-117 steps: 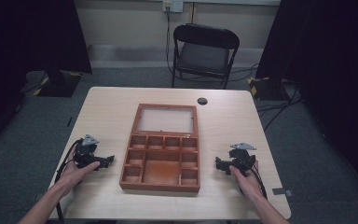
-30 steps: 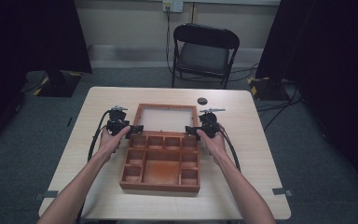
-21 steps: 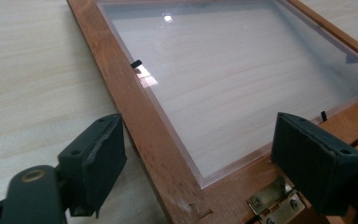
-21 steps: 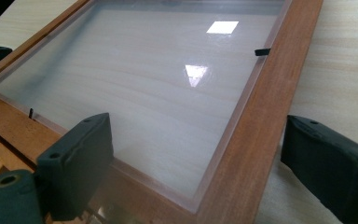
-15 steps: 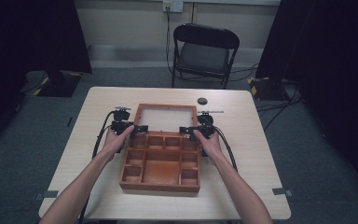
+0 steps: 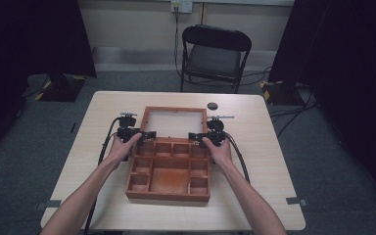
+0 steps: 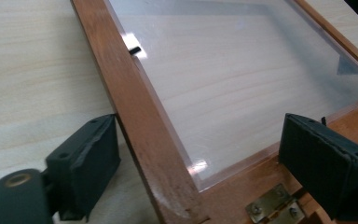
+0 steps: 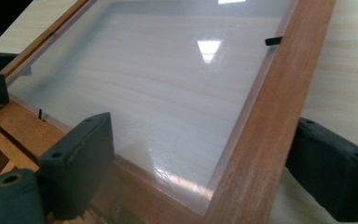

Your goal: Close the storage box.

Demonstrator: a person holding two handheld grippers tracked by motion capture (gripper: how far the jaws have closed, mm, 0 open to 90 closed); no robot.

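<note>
the wooden box [image 6: 169, 164] sits mid-table, its glass-paned lid [image 6: 172, 122] lying flat open on the far side, and both grippers are on that lid near the hinges. the left gripper [image 6: 147, 135] straddles the lid's left frame rail [image 7: 142, 126], jaws spread wide, one pad outside on the table, the other over by the hinge [image 7: 270, 205]; nothing is pinched yet. the right gripper [image 6: 193, 136] mirrors it on the right frame rail [image 8: 270, 121], jaws just as wide, one over the pane [image 8: 168, 79], one outside the wood. so the reach looks done, and the grip and the swing of the lid over the empty compartments [image 6: 166, 169] are all still to come, if closing is indeed the plan. whether any pad already brushes the wood is hard to call from these angles. the table [image 6: 269, 147] is pale wood laminate, bare but for a small dark disc [image 6: 212, 105] near the far edge. beyond it stands a black folding chair [image 6: 215, 54] on grey carpet, cables trailing, dark curtains at both sides, tape marks by the table's corners.
</note>
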